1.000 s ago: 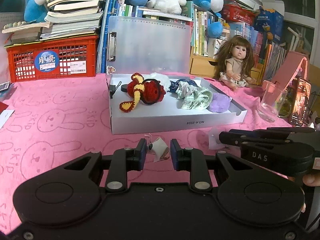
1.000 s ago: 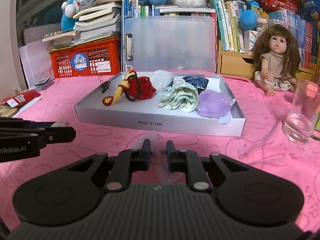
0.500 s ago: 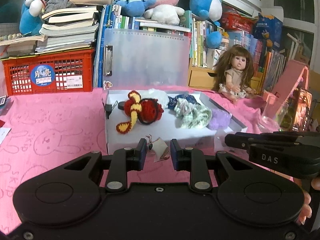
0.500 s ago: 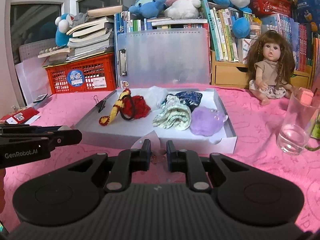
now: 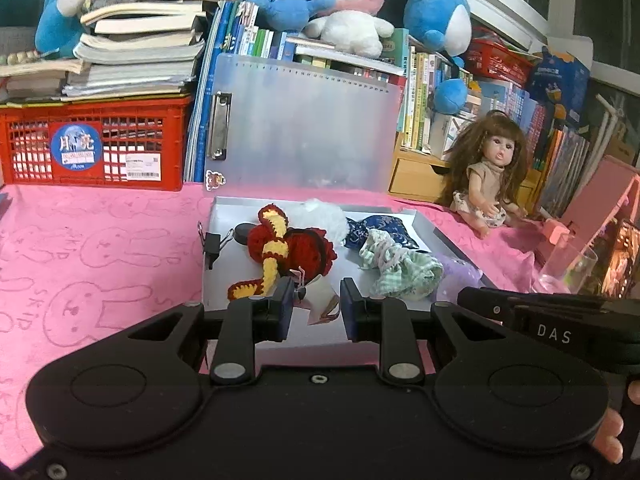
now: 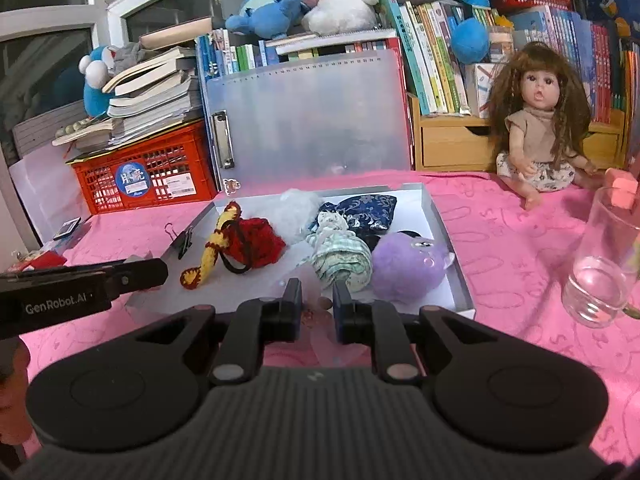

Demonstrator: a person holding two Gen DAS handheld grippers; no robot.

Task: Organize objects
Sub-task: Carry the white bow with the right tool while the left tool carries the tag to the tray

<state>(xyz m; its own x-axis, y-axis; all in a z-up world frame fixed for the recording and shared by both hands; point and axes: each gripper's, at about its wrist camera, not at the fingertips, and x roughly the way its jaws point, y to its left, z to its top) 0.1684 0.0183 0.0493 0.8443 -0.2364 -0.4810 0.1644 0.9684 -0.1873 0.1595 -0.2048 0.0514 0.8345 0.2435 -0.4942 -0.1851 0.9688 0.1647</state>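
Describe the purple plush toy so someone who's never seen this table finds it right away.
Find the shallow grey tray on the pink rabbit-print tablecloth. The purple plush toy lies in its near corner on the glass's side, beside a green checked cloth bundle. It is the only round, fuzzy lilac thing there.

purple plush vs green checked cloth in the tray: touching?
Touching. In the right wrist view the purple plush presses against the green checked cloth in the tray, no gap between.

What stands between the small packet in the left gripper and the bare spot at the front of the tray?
Nothing visible. The packet, in the left gripper, hangs at the tray's front edge; the bare floor lies just behind, between the crochet toy and the green cloth.
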